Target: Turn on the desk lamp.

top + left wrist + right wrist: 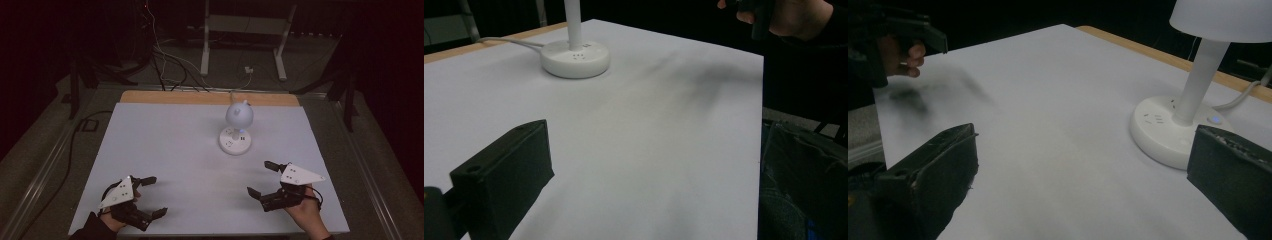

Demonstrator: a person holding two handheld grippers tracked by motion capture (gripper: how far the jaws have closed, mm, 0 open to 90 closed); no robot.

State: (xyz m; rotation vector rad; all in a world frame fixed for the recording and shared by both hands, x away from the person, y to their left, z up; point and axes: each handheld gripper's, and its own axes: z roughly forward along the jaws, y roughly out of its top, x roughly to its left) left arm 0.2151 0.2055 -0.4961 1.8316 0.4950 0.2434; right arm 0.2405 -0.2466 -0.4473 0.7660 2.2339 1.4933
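desk (165, 150) surface is white, with a wooden strip showing along its far edge. one white lamp (237, 127) stands on it, right of centre and toward the far side: round base flat on the surface, straight stem, rounded shade above. a white cord (509, 41) runs from the base toward the far edge.

left hand-held gripper (152, 196) is at the near left corner of the desk, held in the person's left hand (116, 210) (dark sleeve at the wrist). its jaws stand wide apart with nothing between them. in the left gripper view one black jaw rises at lower left over bare white surface.

right hand-held gripper (262, 178) is at the near right, held in the right hand (305, 210), with a grey three-cornered plate (299, 174) on top. its jaws are also spread wide and hold nothing. in the right gripper view the lamp base (1173, 132) sits beyond and between the two jaws, close to the right-hand one; a small blue light (1215, 119) shows on the base.

both grippers are well apart from the lamp and from each other. beyond the desk, cables (165, 65) lie on the floor near a white frame (245, 35).
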